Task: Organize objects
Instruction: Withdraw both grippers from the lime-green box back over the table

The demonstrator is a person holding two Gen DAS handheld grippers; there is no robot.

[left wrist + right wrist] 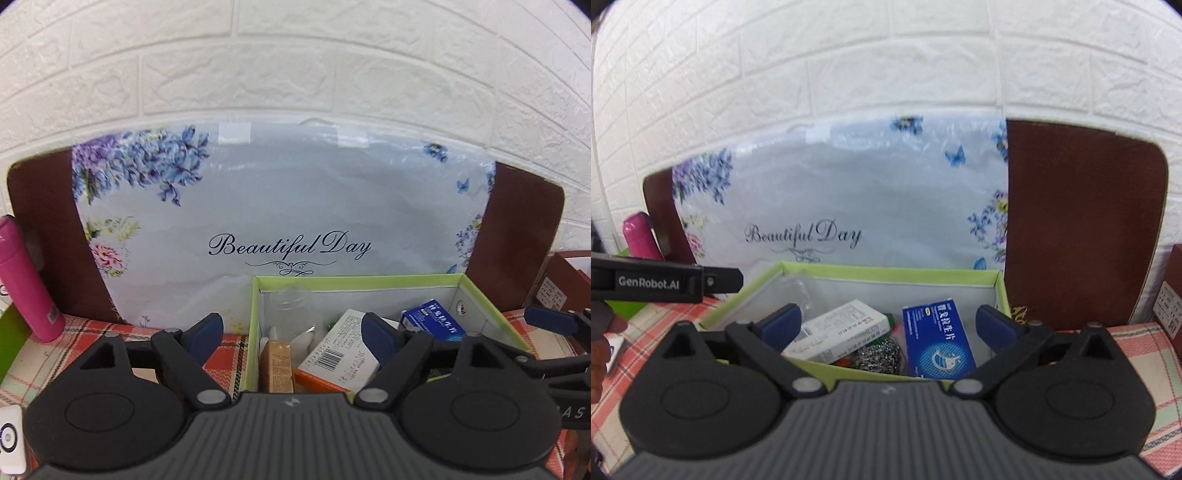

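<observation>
Both grippers angle downward over a green-rimmed box [886, 275] near the back edge of the plaid-covered tabletop [92, 332]. The left gripper [291, 332] and right gripper [888, 325] each hold their jaws spread wide, nothing between the pads. Inside lie a blue carton [936, 338], a white carton [838, 330] and a steel scourer [879, 354] (a clear plastic cup [291, 310] too).
</observation>
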